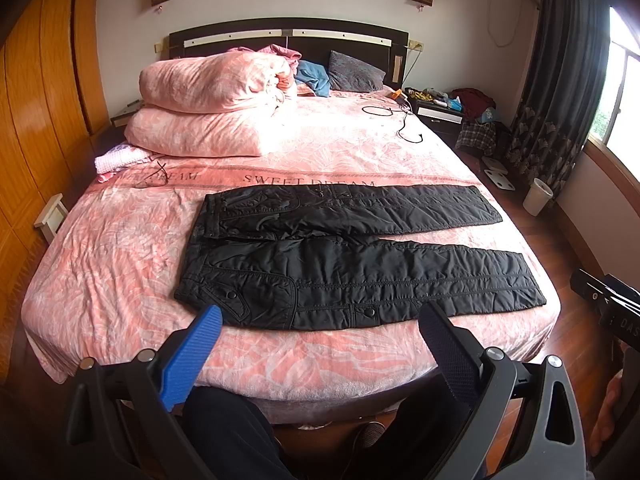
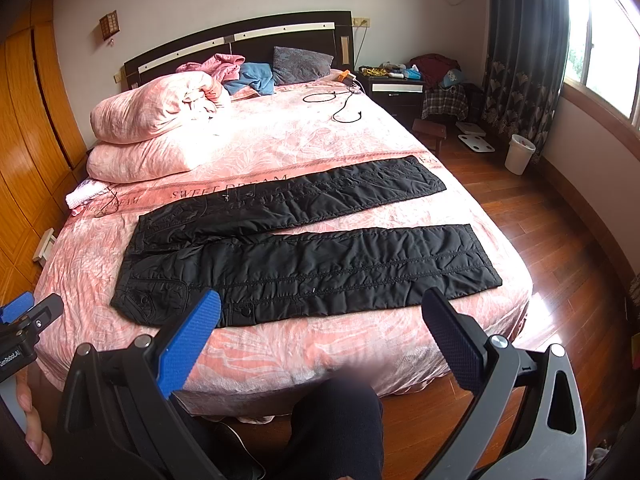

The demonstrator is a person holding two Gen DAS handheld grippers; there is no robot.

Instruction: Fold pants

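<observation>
Black quilted pants lie flat across the foot of the pink bed. The waist is at the left, and both legs stretch to the right with a gap between them. My left gripper hangs open above the near edge of the bed, just short of the near leg, with nothing between its blue and black fingers. Further right, my right gripper is also open and empty, in front of the same near leg. The left gripper's body shows at the left edge of the right wrist view.
Folded pink duvets are stacked at the head end. A black cable lies on the sheet. A nightstand, a white bin and wood floor are at the right. Wardrobe doors run along the left. A person's dark-trousered legs are below.
</observation>
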